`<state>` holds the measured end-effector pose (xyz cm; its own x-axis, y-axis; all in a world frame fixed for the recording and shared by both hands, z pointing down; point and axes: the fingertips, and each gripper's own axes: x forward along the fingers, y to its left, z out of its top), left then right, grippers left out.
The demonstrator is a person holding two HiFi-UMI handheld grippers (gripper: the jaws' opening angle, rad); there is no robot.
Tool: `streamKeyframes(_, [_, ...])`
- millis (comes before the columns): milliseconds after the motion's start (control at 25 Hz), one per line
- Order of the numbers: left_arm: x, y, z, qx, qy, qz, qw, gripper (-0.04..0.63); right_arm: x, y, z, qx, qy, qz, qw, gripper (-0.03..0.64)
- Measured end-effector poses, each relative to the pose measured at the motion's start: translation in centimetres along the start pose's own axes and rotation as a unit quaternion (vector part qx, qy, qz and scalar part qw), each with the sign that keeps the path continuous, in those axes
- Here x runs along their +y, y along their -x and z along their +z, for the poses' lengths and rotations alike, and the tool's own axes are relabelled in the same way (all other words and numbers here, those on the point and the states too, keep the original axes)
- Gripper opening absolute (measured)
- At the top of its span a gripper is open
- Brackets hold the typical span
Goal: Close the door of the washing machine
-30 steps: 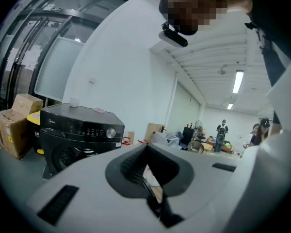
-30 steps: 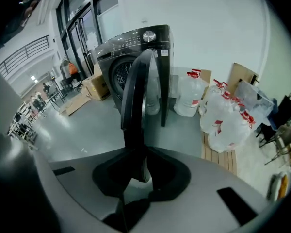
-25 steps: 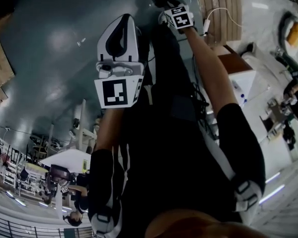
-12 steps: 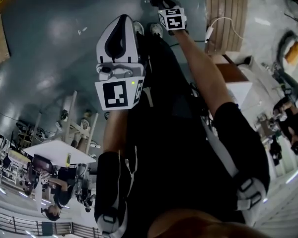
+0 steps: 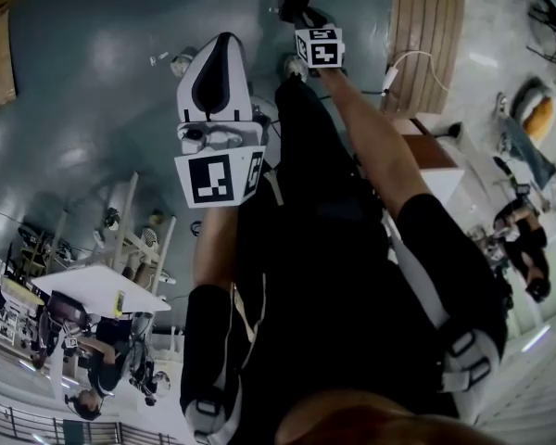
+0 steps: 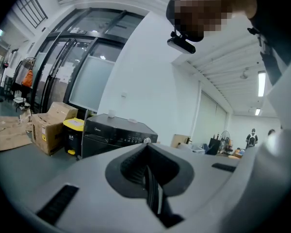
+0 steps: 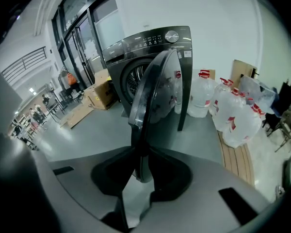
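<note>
R gripper (image 7: 141, 171) had its jaws partly apart, having just been opening. The lower edge of the washing machine door (image 7: 157, 96) stood in the gap btwn them, w/ no pad seen pressing on it and bare floor showing thru the near part of the gap. The door hung wide open, nearly edge-on to this gripper, in front of the dark front-load washing machine (image 7: 136, 45). The drum opening (image 7: 135, 79) showed just left of the door. Right of the machine stood a cluster of big water jugs (image 7: 233, 115) w/ red caps, w/ wooden slats (image 7: 237, 161) on the floor nearer in. Cardboard boxes (image 7: 103, 93) lay to the far left. L gripper (image 6: 148, 176) had its jaws together w/ nothing btwn them, apart from the door. Beyond it were a black appliance top w/ a knob (image 6: 117, 132), a yellow-lidded bin (image 6: 73, 130) and more boxes (image 6: 48, 127) at left. In the head view both arms reached out over grey floor (image 5: 93, 91), the R one farther out than the L.
</note>
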<state>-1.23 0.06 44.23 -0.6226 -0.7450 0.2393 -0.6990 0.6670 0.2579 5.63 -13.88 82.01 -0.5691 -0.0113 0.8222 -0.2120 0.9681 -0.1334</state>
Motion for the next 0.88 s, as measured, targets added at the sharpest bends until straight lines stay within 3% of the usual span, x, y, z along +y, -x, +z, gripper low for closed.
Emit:
streamKeyframes(360, [9.9, -1.1, 2.6, 0.011, -0.021, -0.053, 0.9983, 0.005, 6.3, -3.2, 3.2, -0.01, -0.076, -0.043, 0.996, 0.078])
streamKeyframes(880, [24.4, -2.3, 7.1, 0.01, -0.014, -0.105, 0.9944, 0.005, 13.7, -8.5, 8.5, -0.022, -0.159, -0.109, 0.981, 0.083])
